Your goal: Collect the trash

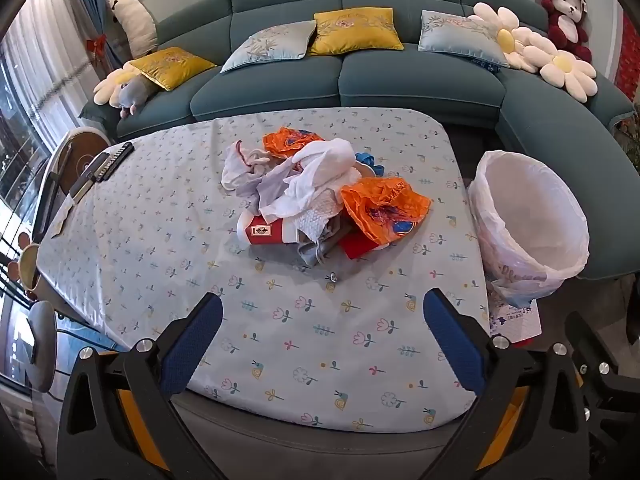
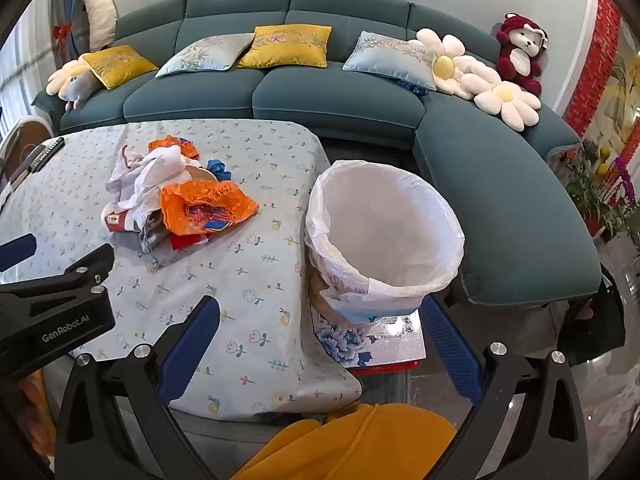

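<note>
A trash pile lies mid-table: orange plastic bags, white crumpled bags and tissue, a red and white paper cup on its side, a red wrapper, a blue scrap. The pile also shows in the right wrist view. A white-lined trash bin stands just off the table's right edge, also seen in the right wrist view. My left gripper is open and empty over the table's near edge. My right gripper is open and empty near the bin's base.
The table has a floral cloth. Remote controls lie at its far left. A teal sofa with cushions and plush toys curves behind and to the right. The bin stands on a blue-flowered box. Yellow fabric lies below.
</note>
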Demonstrator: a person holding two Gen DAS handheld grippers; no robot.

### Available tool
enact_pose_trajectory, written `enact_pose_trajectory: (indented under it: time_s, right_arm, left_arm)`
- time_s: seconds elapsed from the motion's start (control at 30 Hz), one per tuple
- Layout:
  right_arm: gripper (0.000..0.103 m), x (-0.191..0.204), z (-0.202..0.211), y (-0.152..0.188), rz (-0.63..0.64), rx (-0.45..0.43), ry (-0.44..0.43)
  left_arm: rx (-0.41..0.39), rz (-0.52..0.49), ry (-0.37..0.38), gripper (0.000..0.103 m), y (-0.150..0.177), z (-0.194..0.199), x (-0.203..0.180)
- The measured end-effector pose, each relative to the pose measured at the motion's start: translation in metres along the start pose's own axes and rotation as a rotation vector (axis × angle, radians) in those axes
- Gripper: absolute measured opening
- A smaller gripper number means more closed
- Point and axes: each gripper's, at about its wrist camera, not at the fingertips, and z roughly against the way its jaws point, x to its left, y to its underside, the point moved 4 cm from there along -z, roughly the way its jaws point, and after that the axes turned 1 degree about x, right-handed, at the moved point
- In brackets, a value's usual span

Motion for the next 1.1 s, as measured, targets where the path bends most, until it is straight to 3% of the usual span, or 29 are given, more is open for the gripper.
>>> enact_pose_trajectory:
  time_s: [0.27,0.47,1.1]
  right_arm:
    - [0.096,0.000,0.003,-0.003,-0.002,-0.017,-0.005]
    - [0.096,0.002,0.008,-0.001,0.001,-0.029,-0.002]
    - [0.096,0.009,0.005,0.002,0.018,-0.016,-0.011]
  left_arm:
    - [0.002,-0.020,-0.038,0.096,-0.002,-0.002,-0.006]
    - [0.012,-0.006,-0.004,0.096,0.003,-0.001,-0.004]
    - [0.001,0.005,0.000,0.096,0.002,0.000,0.002]
